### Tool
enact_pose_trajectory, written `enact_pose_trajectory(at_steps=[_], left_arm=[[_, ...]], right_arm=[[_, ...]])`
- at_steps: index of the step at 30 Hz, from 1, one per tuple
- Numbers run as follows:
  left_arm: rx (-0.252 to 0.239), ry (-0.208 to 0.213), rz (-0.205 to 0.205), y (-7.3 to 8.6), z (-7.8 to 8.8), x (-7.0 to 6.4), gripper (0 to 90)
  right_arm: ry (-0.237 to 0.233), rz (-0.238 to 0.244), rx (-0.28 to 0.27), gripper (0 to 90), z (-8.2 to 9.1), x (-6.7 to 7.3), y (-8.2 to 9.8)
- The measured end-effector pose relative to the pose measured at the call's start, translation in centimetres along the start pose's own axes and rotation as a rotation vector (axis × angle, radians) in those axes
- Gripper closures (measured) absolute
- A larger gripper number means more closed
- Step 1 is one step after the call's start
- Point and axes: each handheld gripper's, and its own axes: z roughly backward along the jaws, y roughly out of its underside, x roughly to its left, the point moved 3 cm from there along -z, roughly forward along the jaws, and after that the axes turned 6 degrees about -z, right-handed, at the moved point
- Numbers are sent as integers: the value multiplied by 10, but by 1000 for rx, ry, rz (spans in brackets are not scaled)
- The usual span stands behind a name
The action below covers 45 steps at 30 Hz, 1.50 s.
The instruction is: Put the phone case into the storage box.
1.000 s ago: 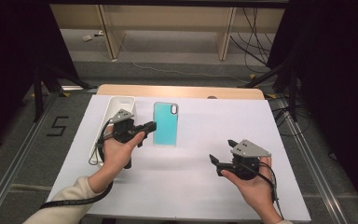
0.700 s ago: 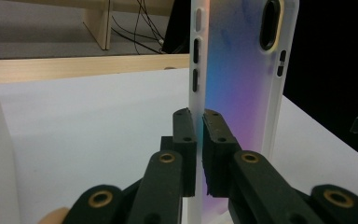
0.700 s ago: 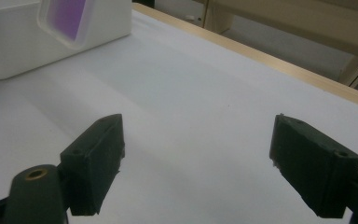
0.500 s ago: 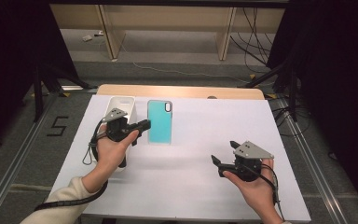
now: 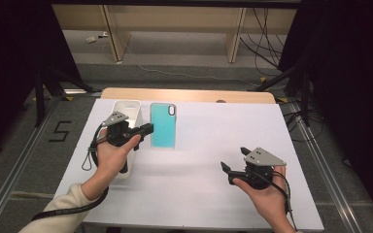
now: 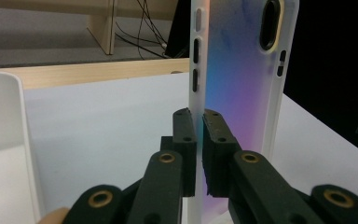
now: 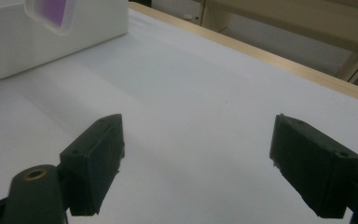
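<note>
At the far left of the tabletop point(image 5: 199, 204) stands a white box point(image 5: 126, 109) with an open top. It sits close to the person's left hand point(image 5: 110, 158), likely so things can be dropped in or lifted out without a long reach.

Just to the right of the box is the left tool point(image 5: 148, 128). Its two black jaws are pressed together on the thin side edge of a phone case point(image 5: 163, 126). In the left gripper view the case point(image 6: 242, 84) stands up tall between the jaws, with its side button holes and the camera hole near the top. The tool grabs the rim and not the flat back, probably because the rim is the only part thin enough to pinch. From the high view the case looks blue-green, and it is held near the back of the tabletop, right beside the box. It seems lifted off the white sheet rather than lying flat, but how high is hard to tell.

Far over on the right, well apart from the case, the right hand point(image 5: 267, 194) holds the right tool point(image 5: 230, 162) low over the tabletop. Its jaws stand wide apart with nothing between them. It looks like it is waiting, ready to help take the case.
</note>
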Motion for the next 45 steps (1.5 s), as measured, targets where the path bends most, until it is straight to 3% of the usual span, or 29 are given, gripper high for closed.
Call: enact_pose_trajectory(at_steps=[11,27,28,32,34,45], left_arm=[[-3,-31,-11,-2,4,10,849],[-13,-45,-18,-8,9,24,848],[-12,-46,-19,-8,9,25,848],[-14,-54,-9,-8,10,30,848],[-15,-52,-13,-9,10,32,848],[-16,-53,-16,-9,12,41,848]], right_arm=[[1,-1,1,189,0,-1,0],[1,-9,-9,189,0,0,0],[-7,-20,19,189,2,1,1],[-7,-22,20,189,1,1,1],[8,-8,5,189,1,0,1],[-9,-23,1,189,0,1,2]])
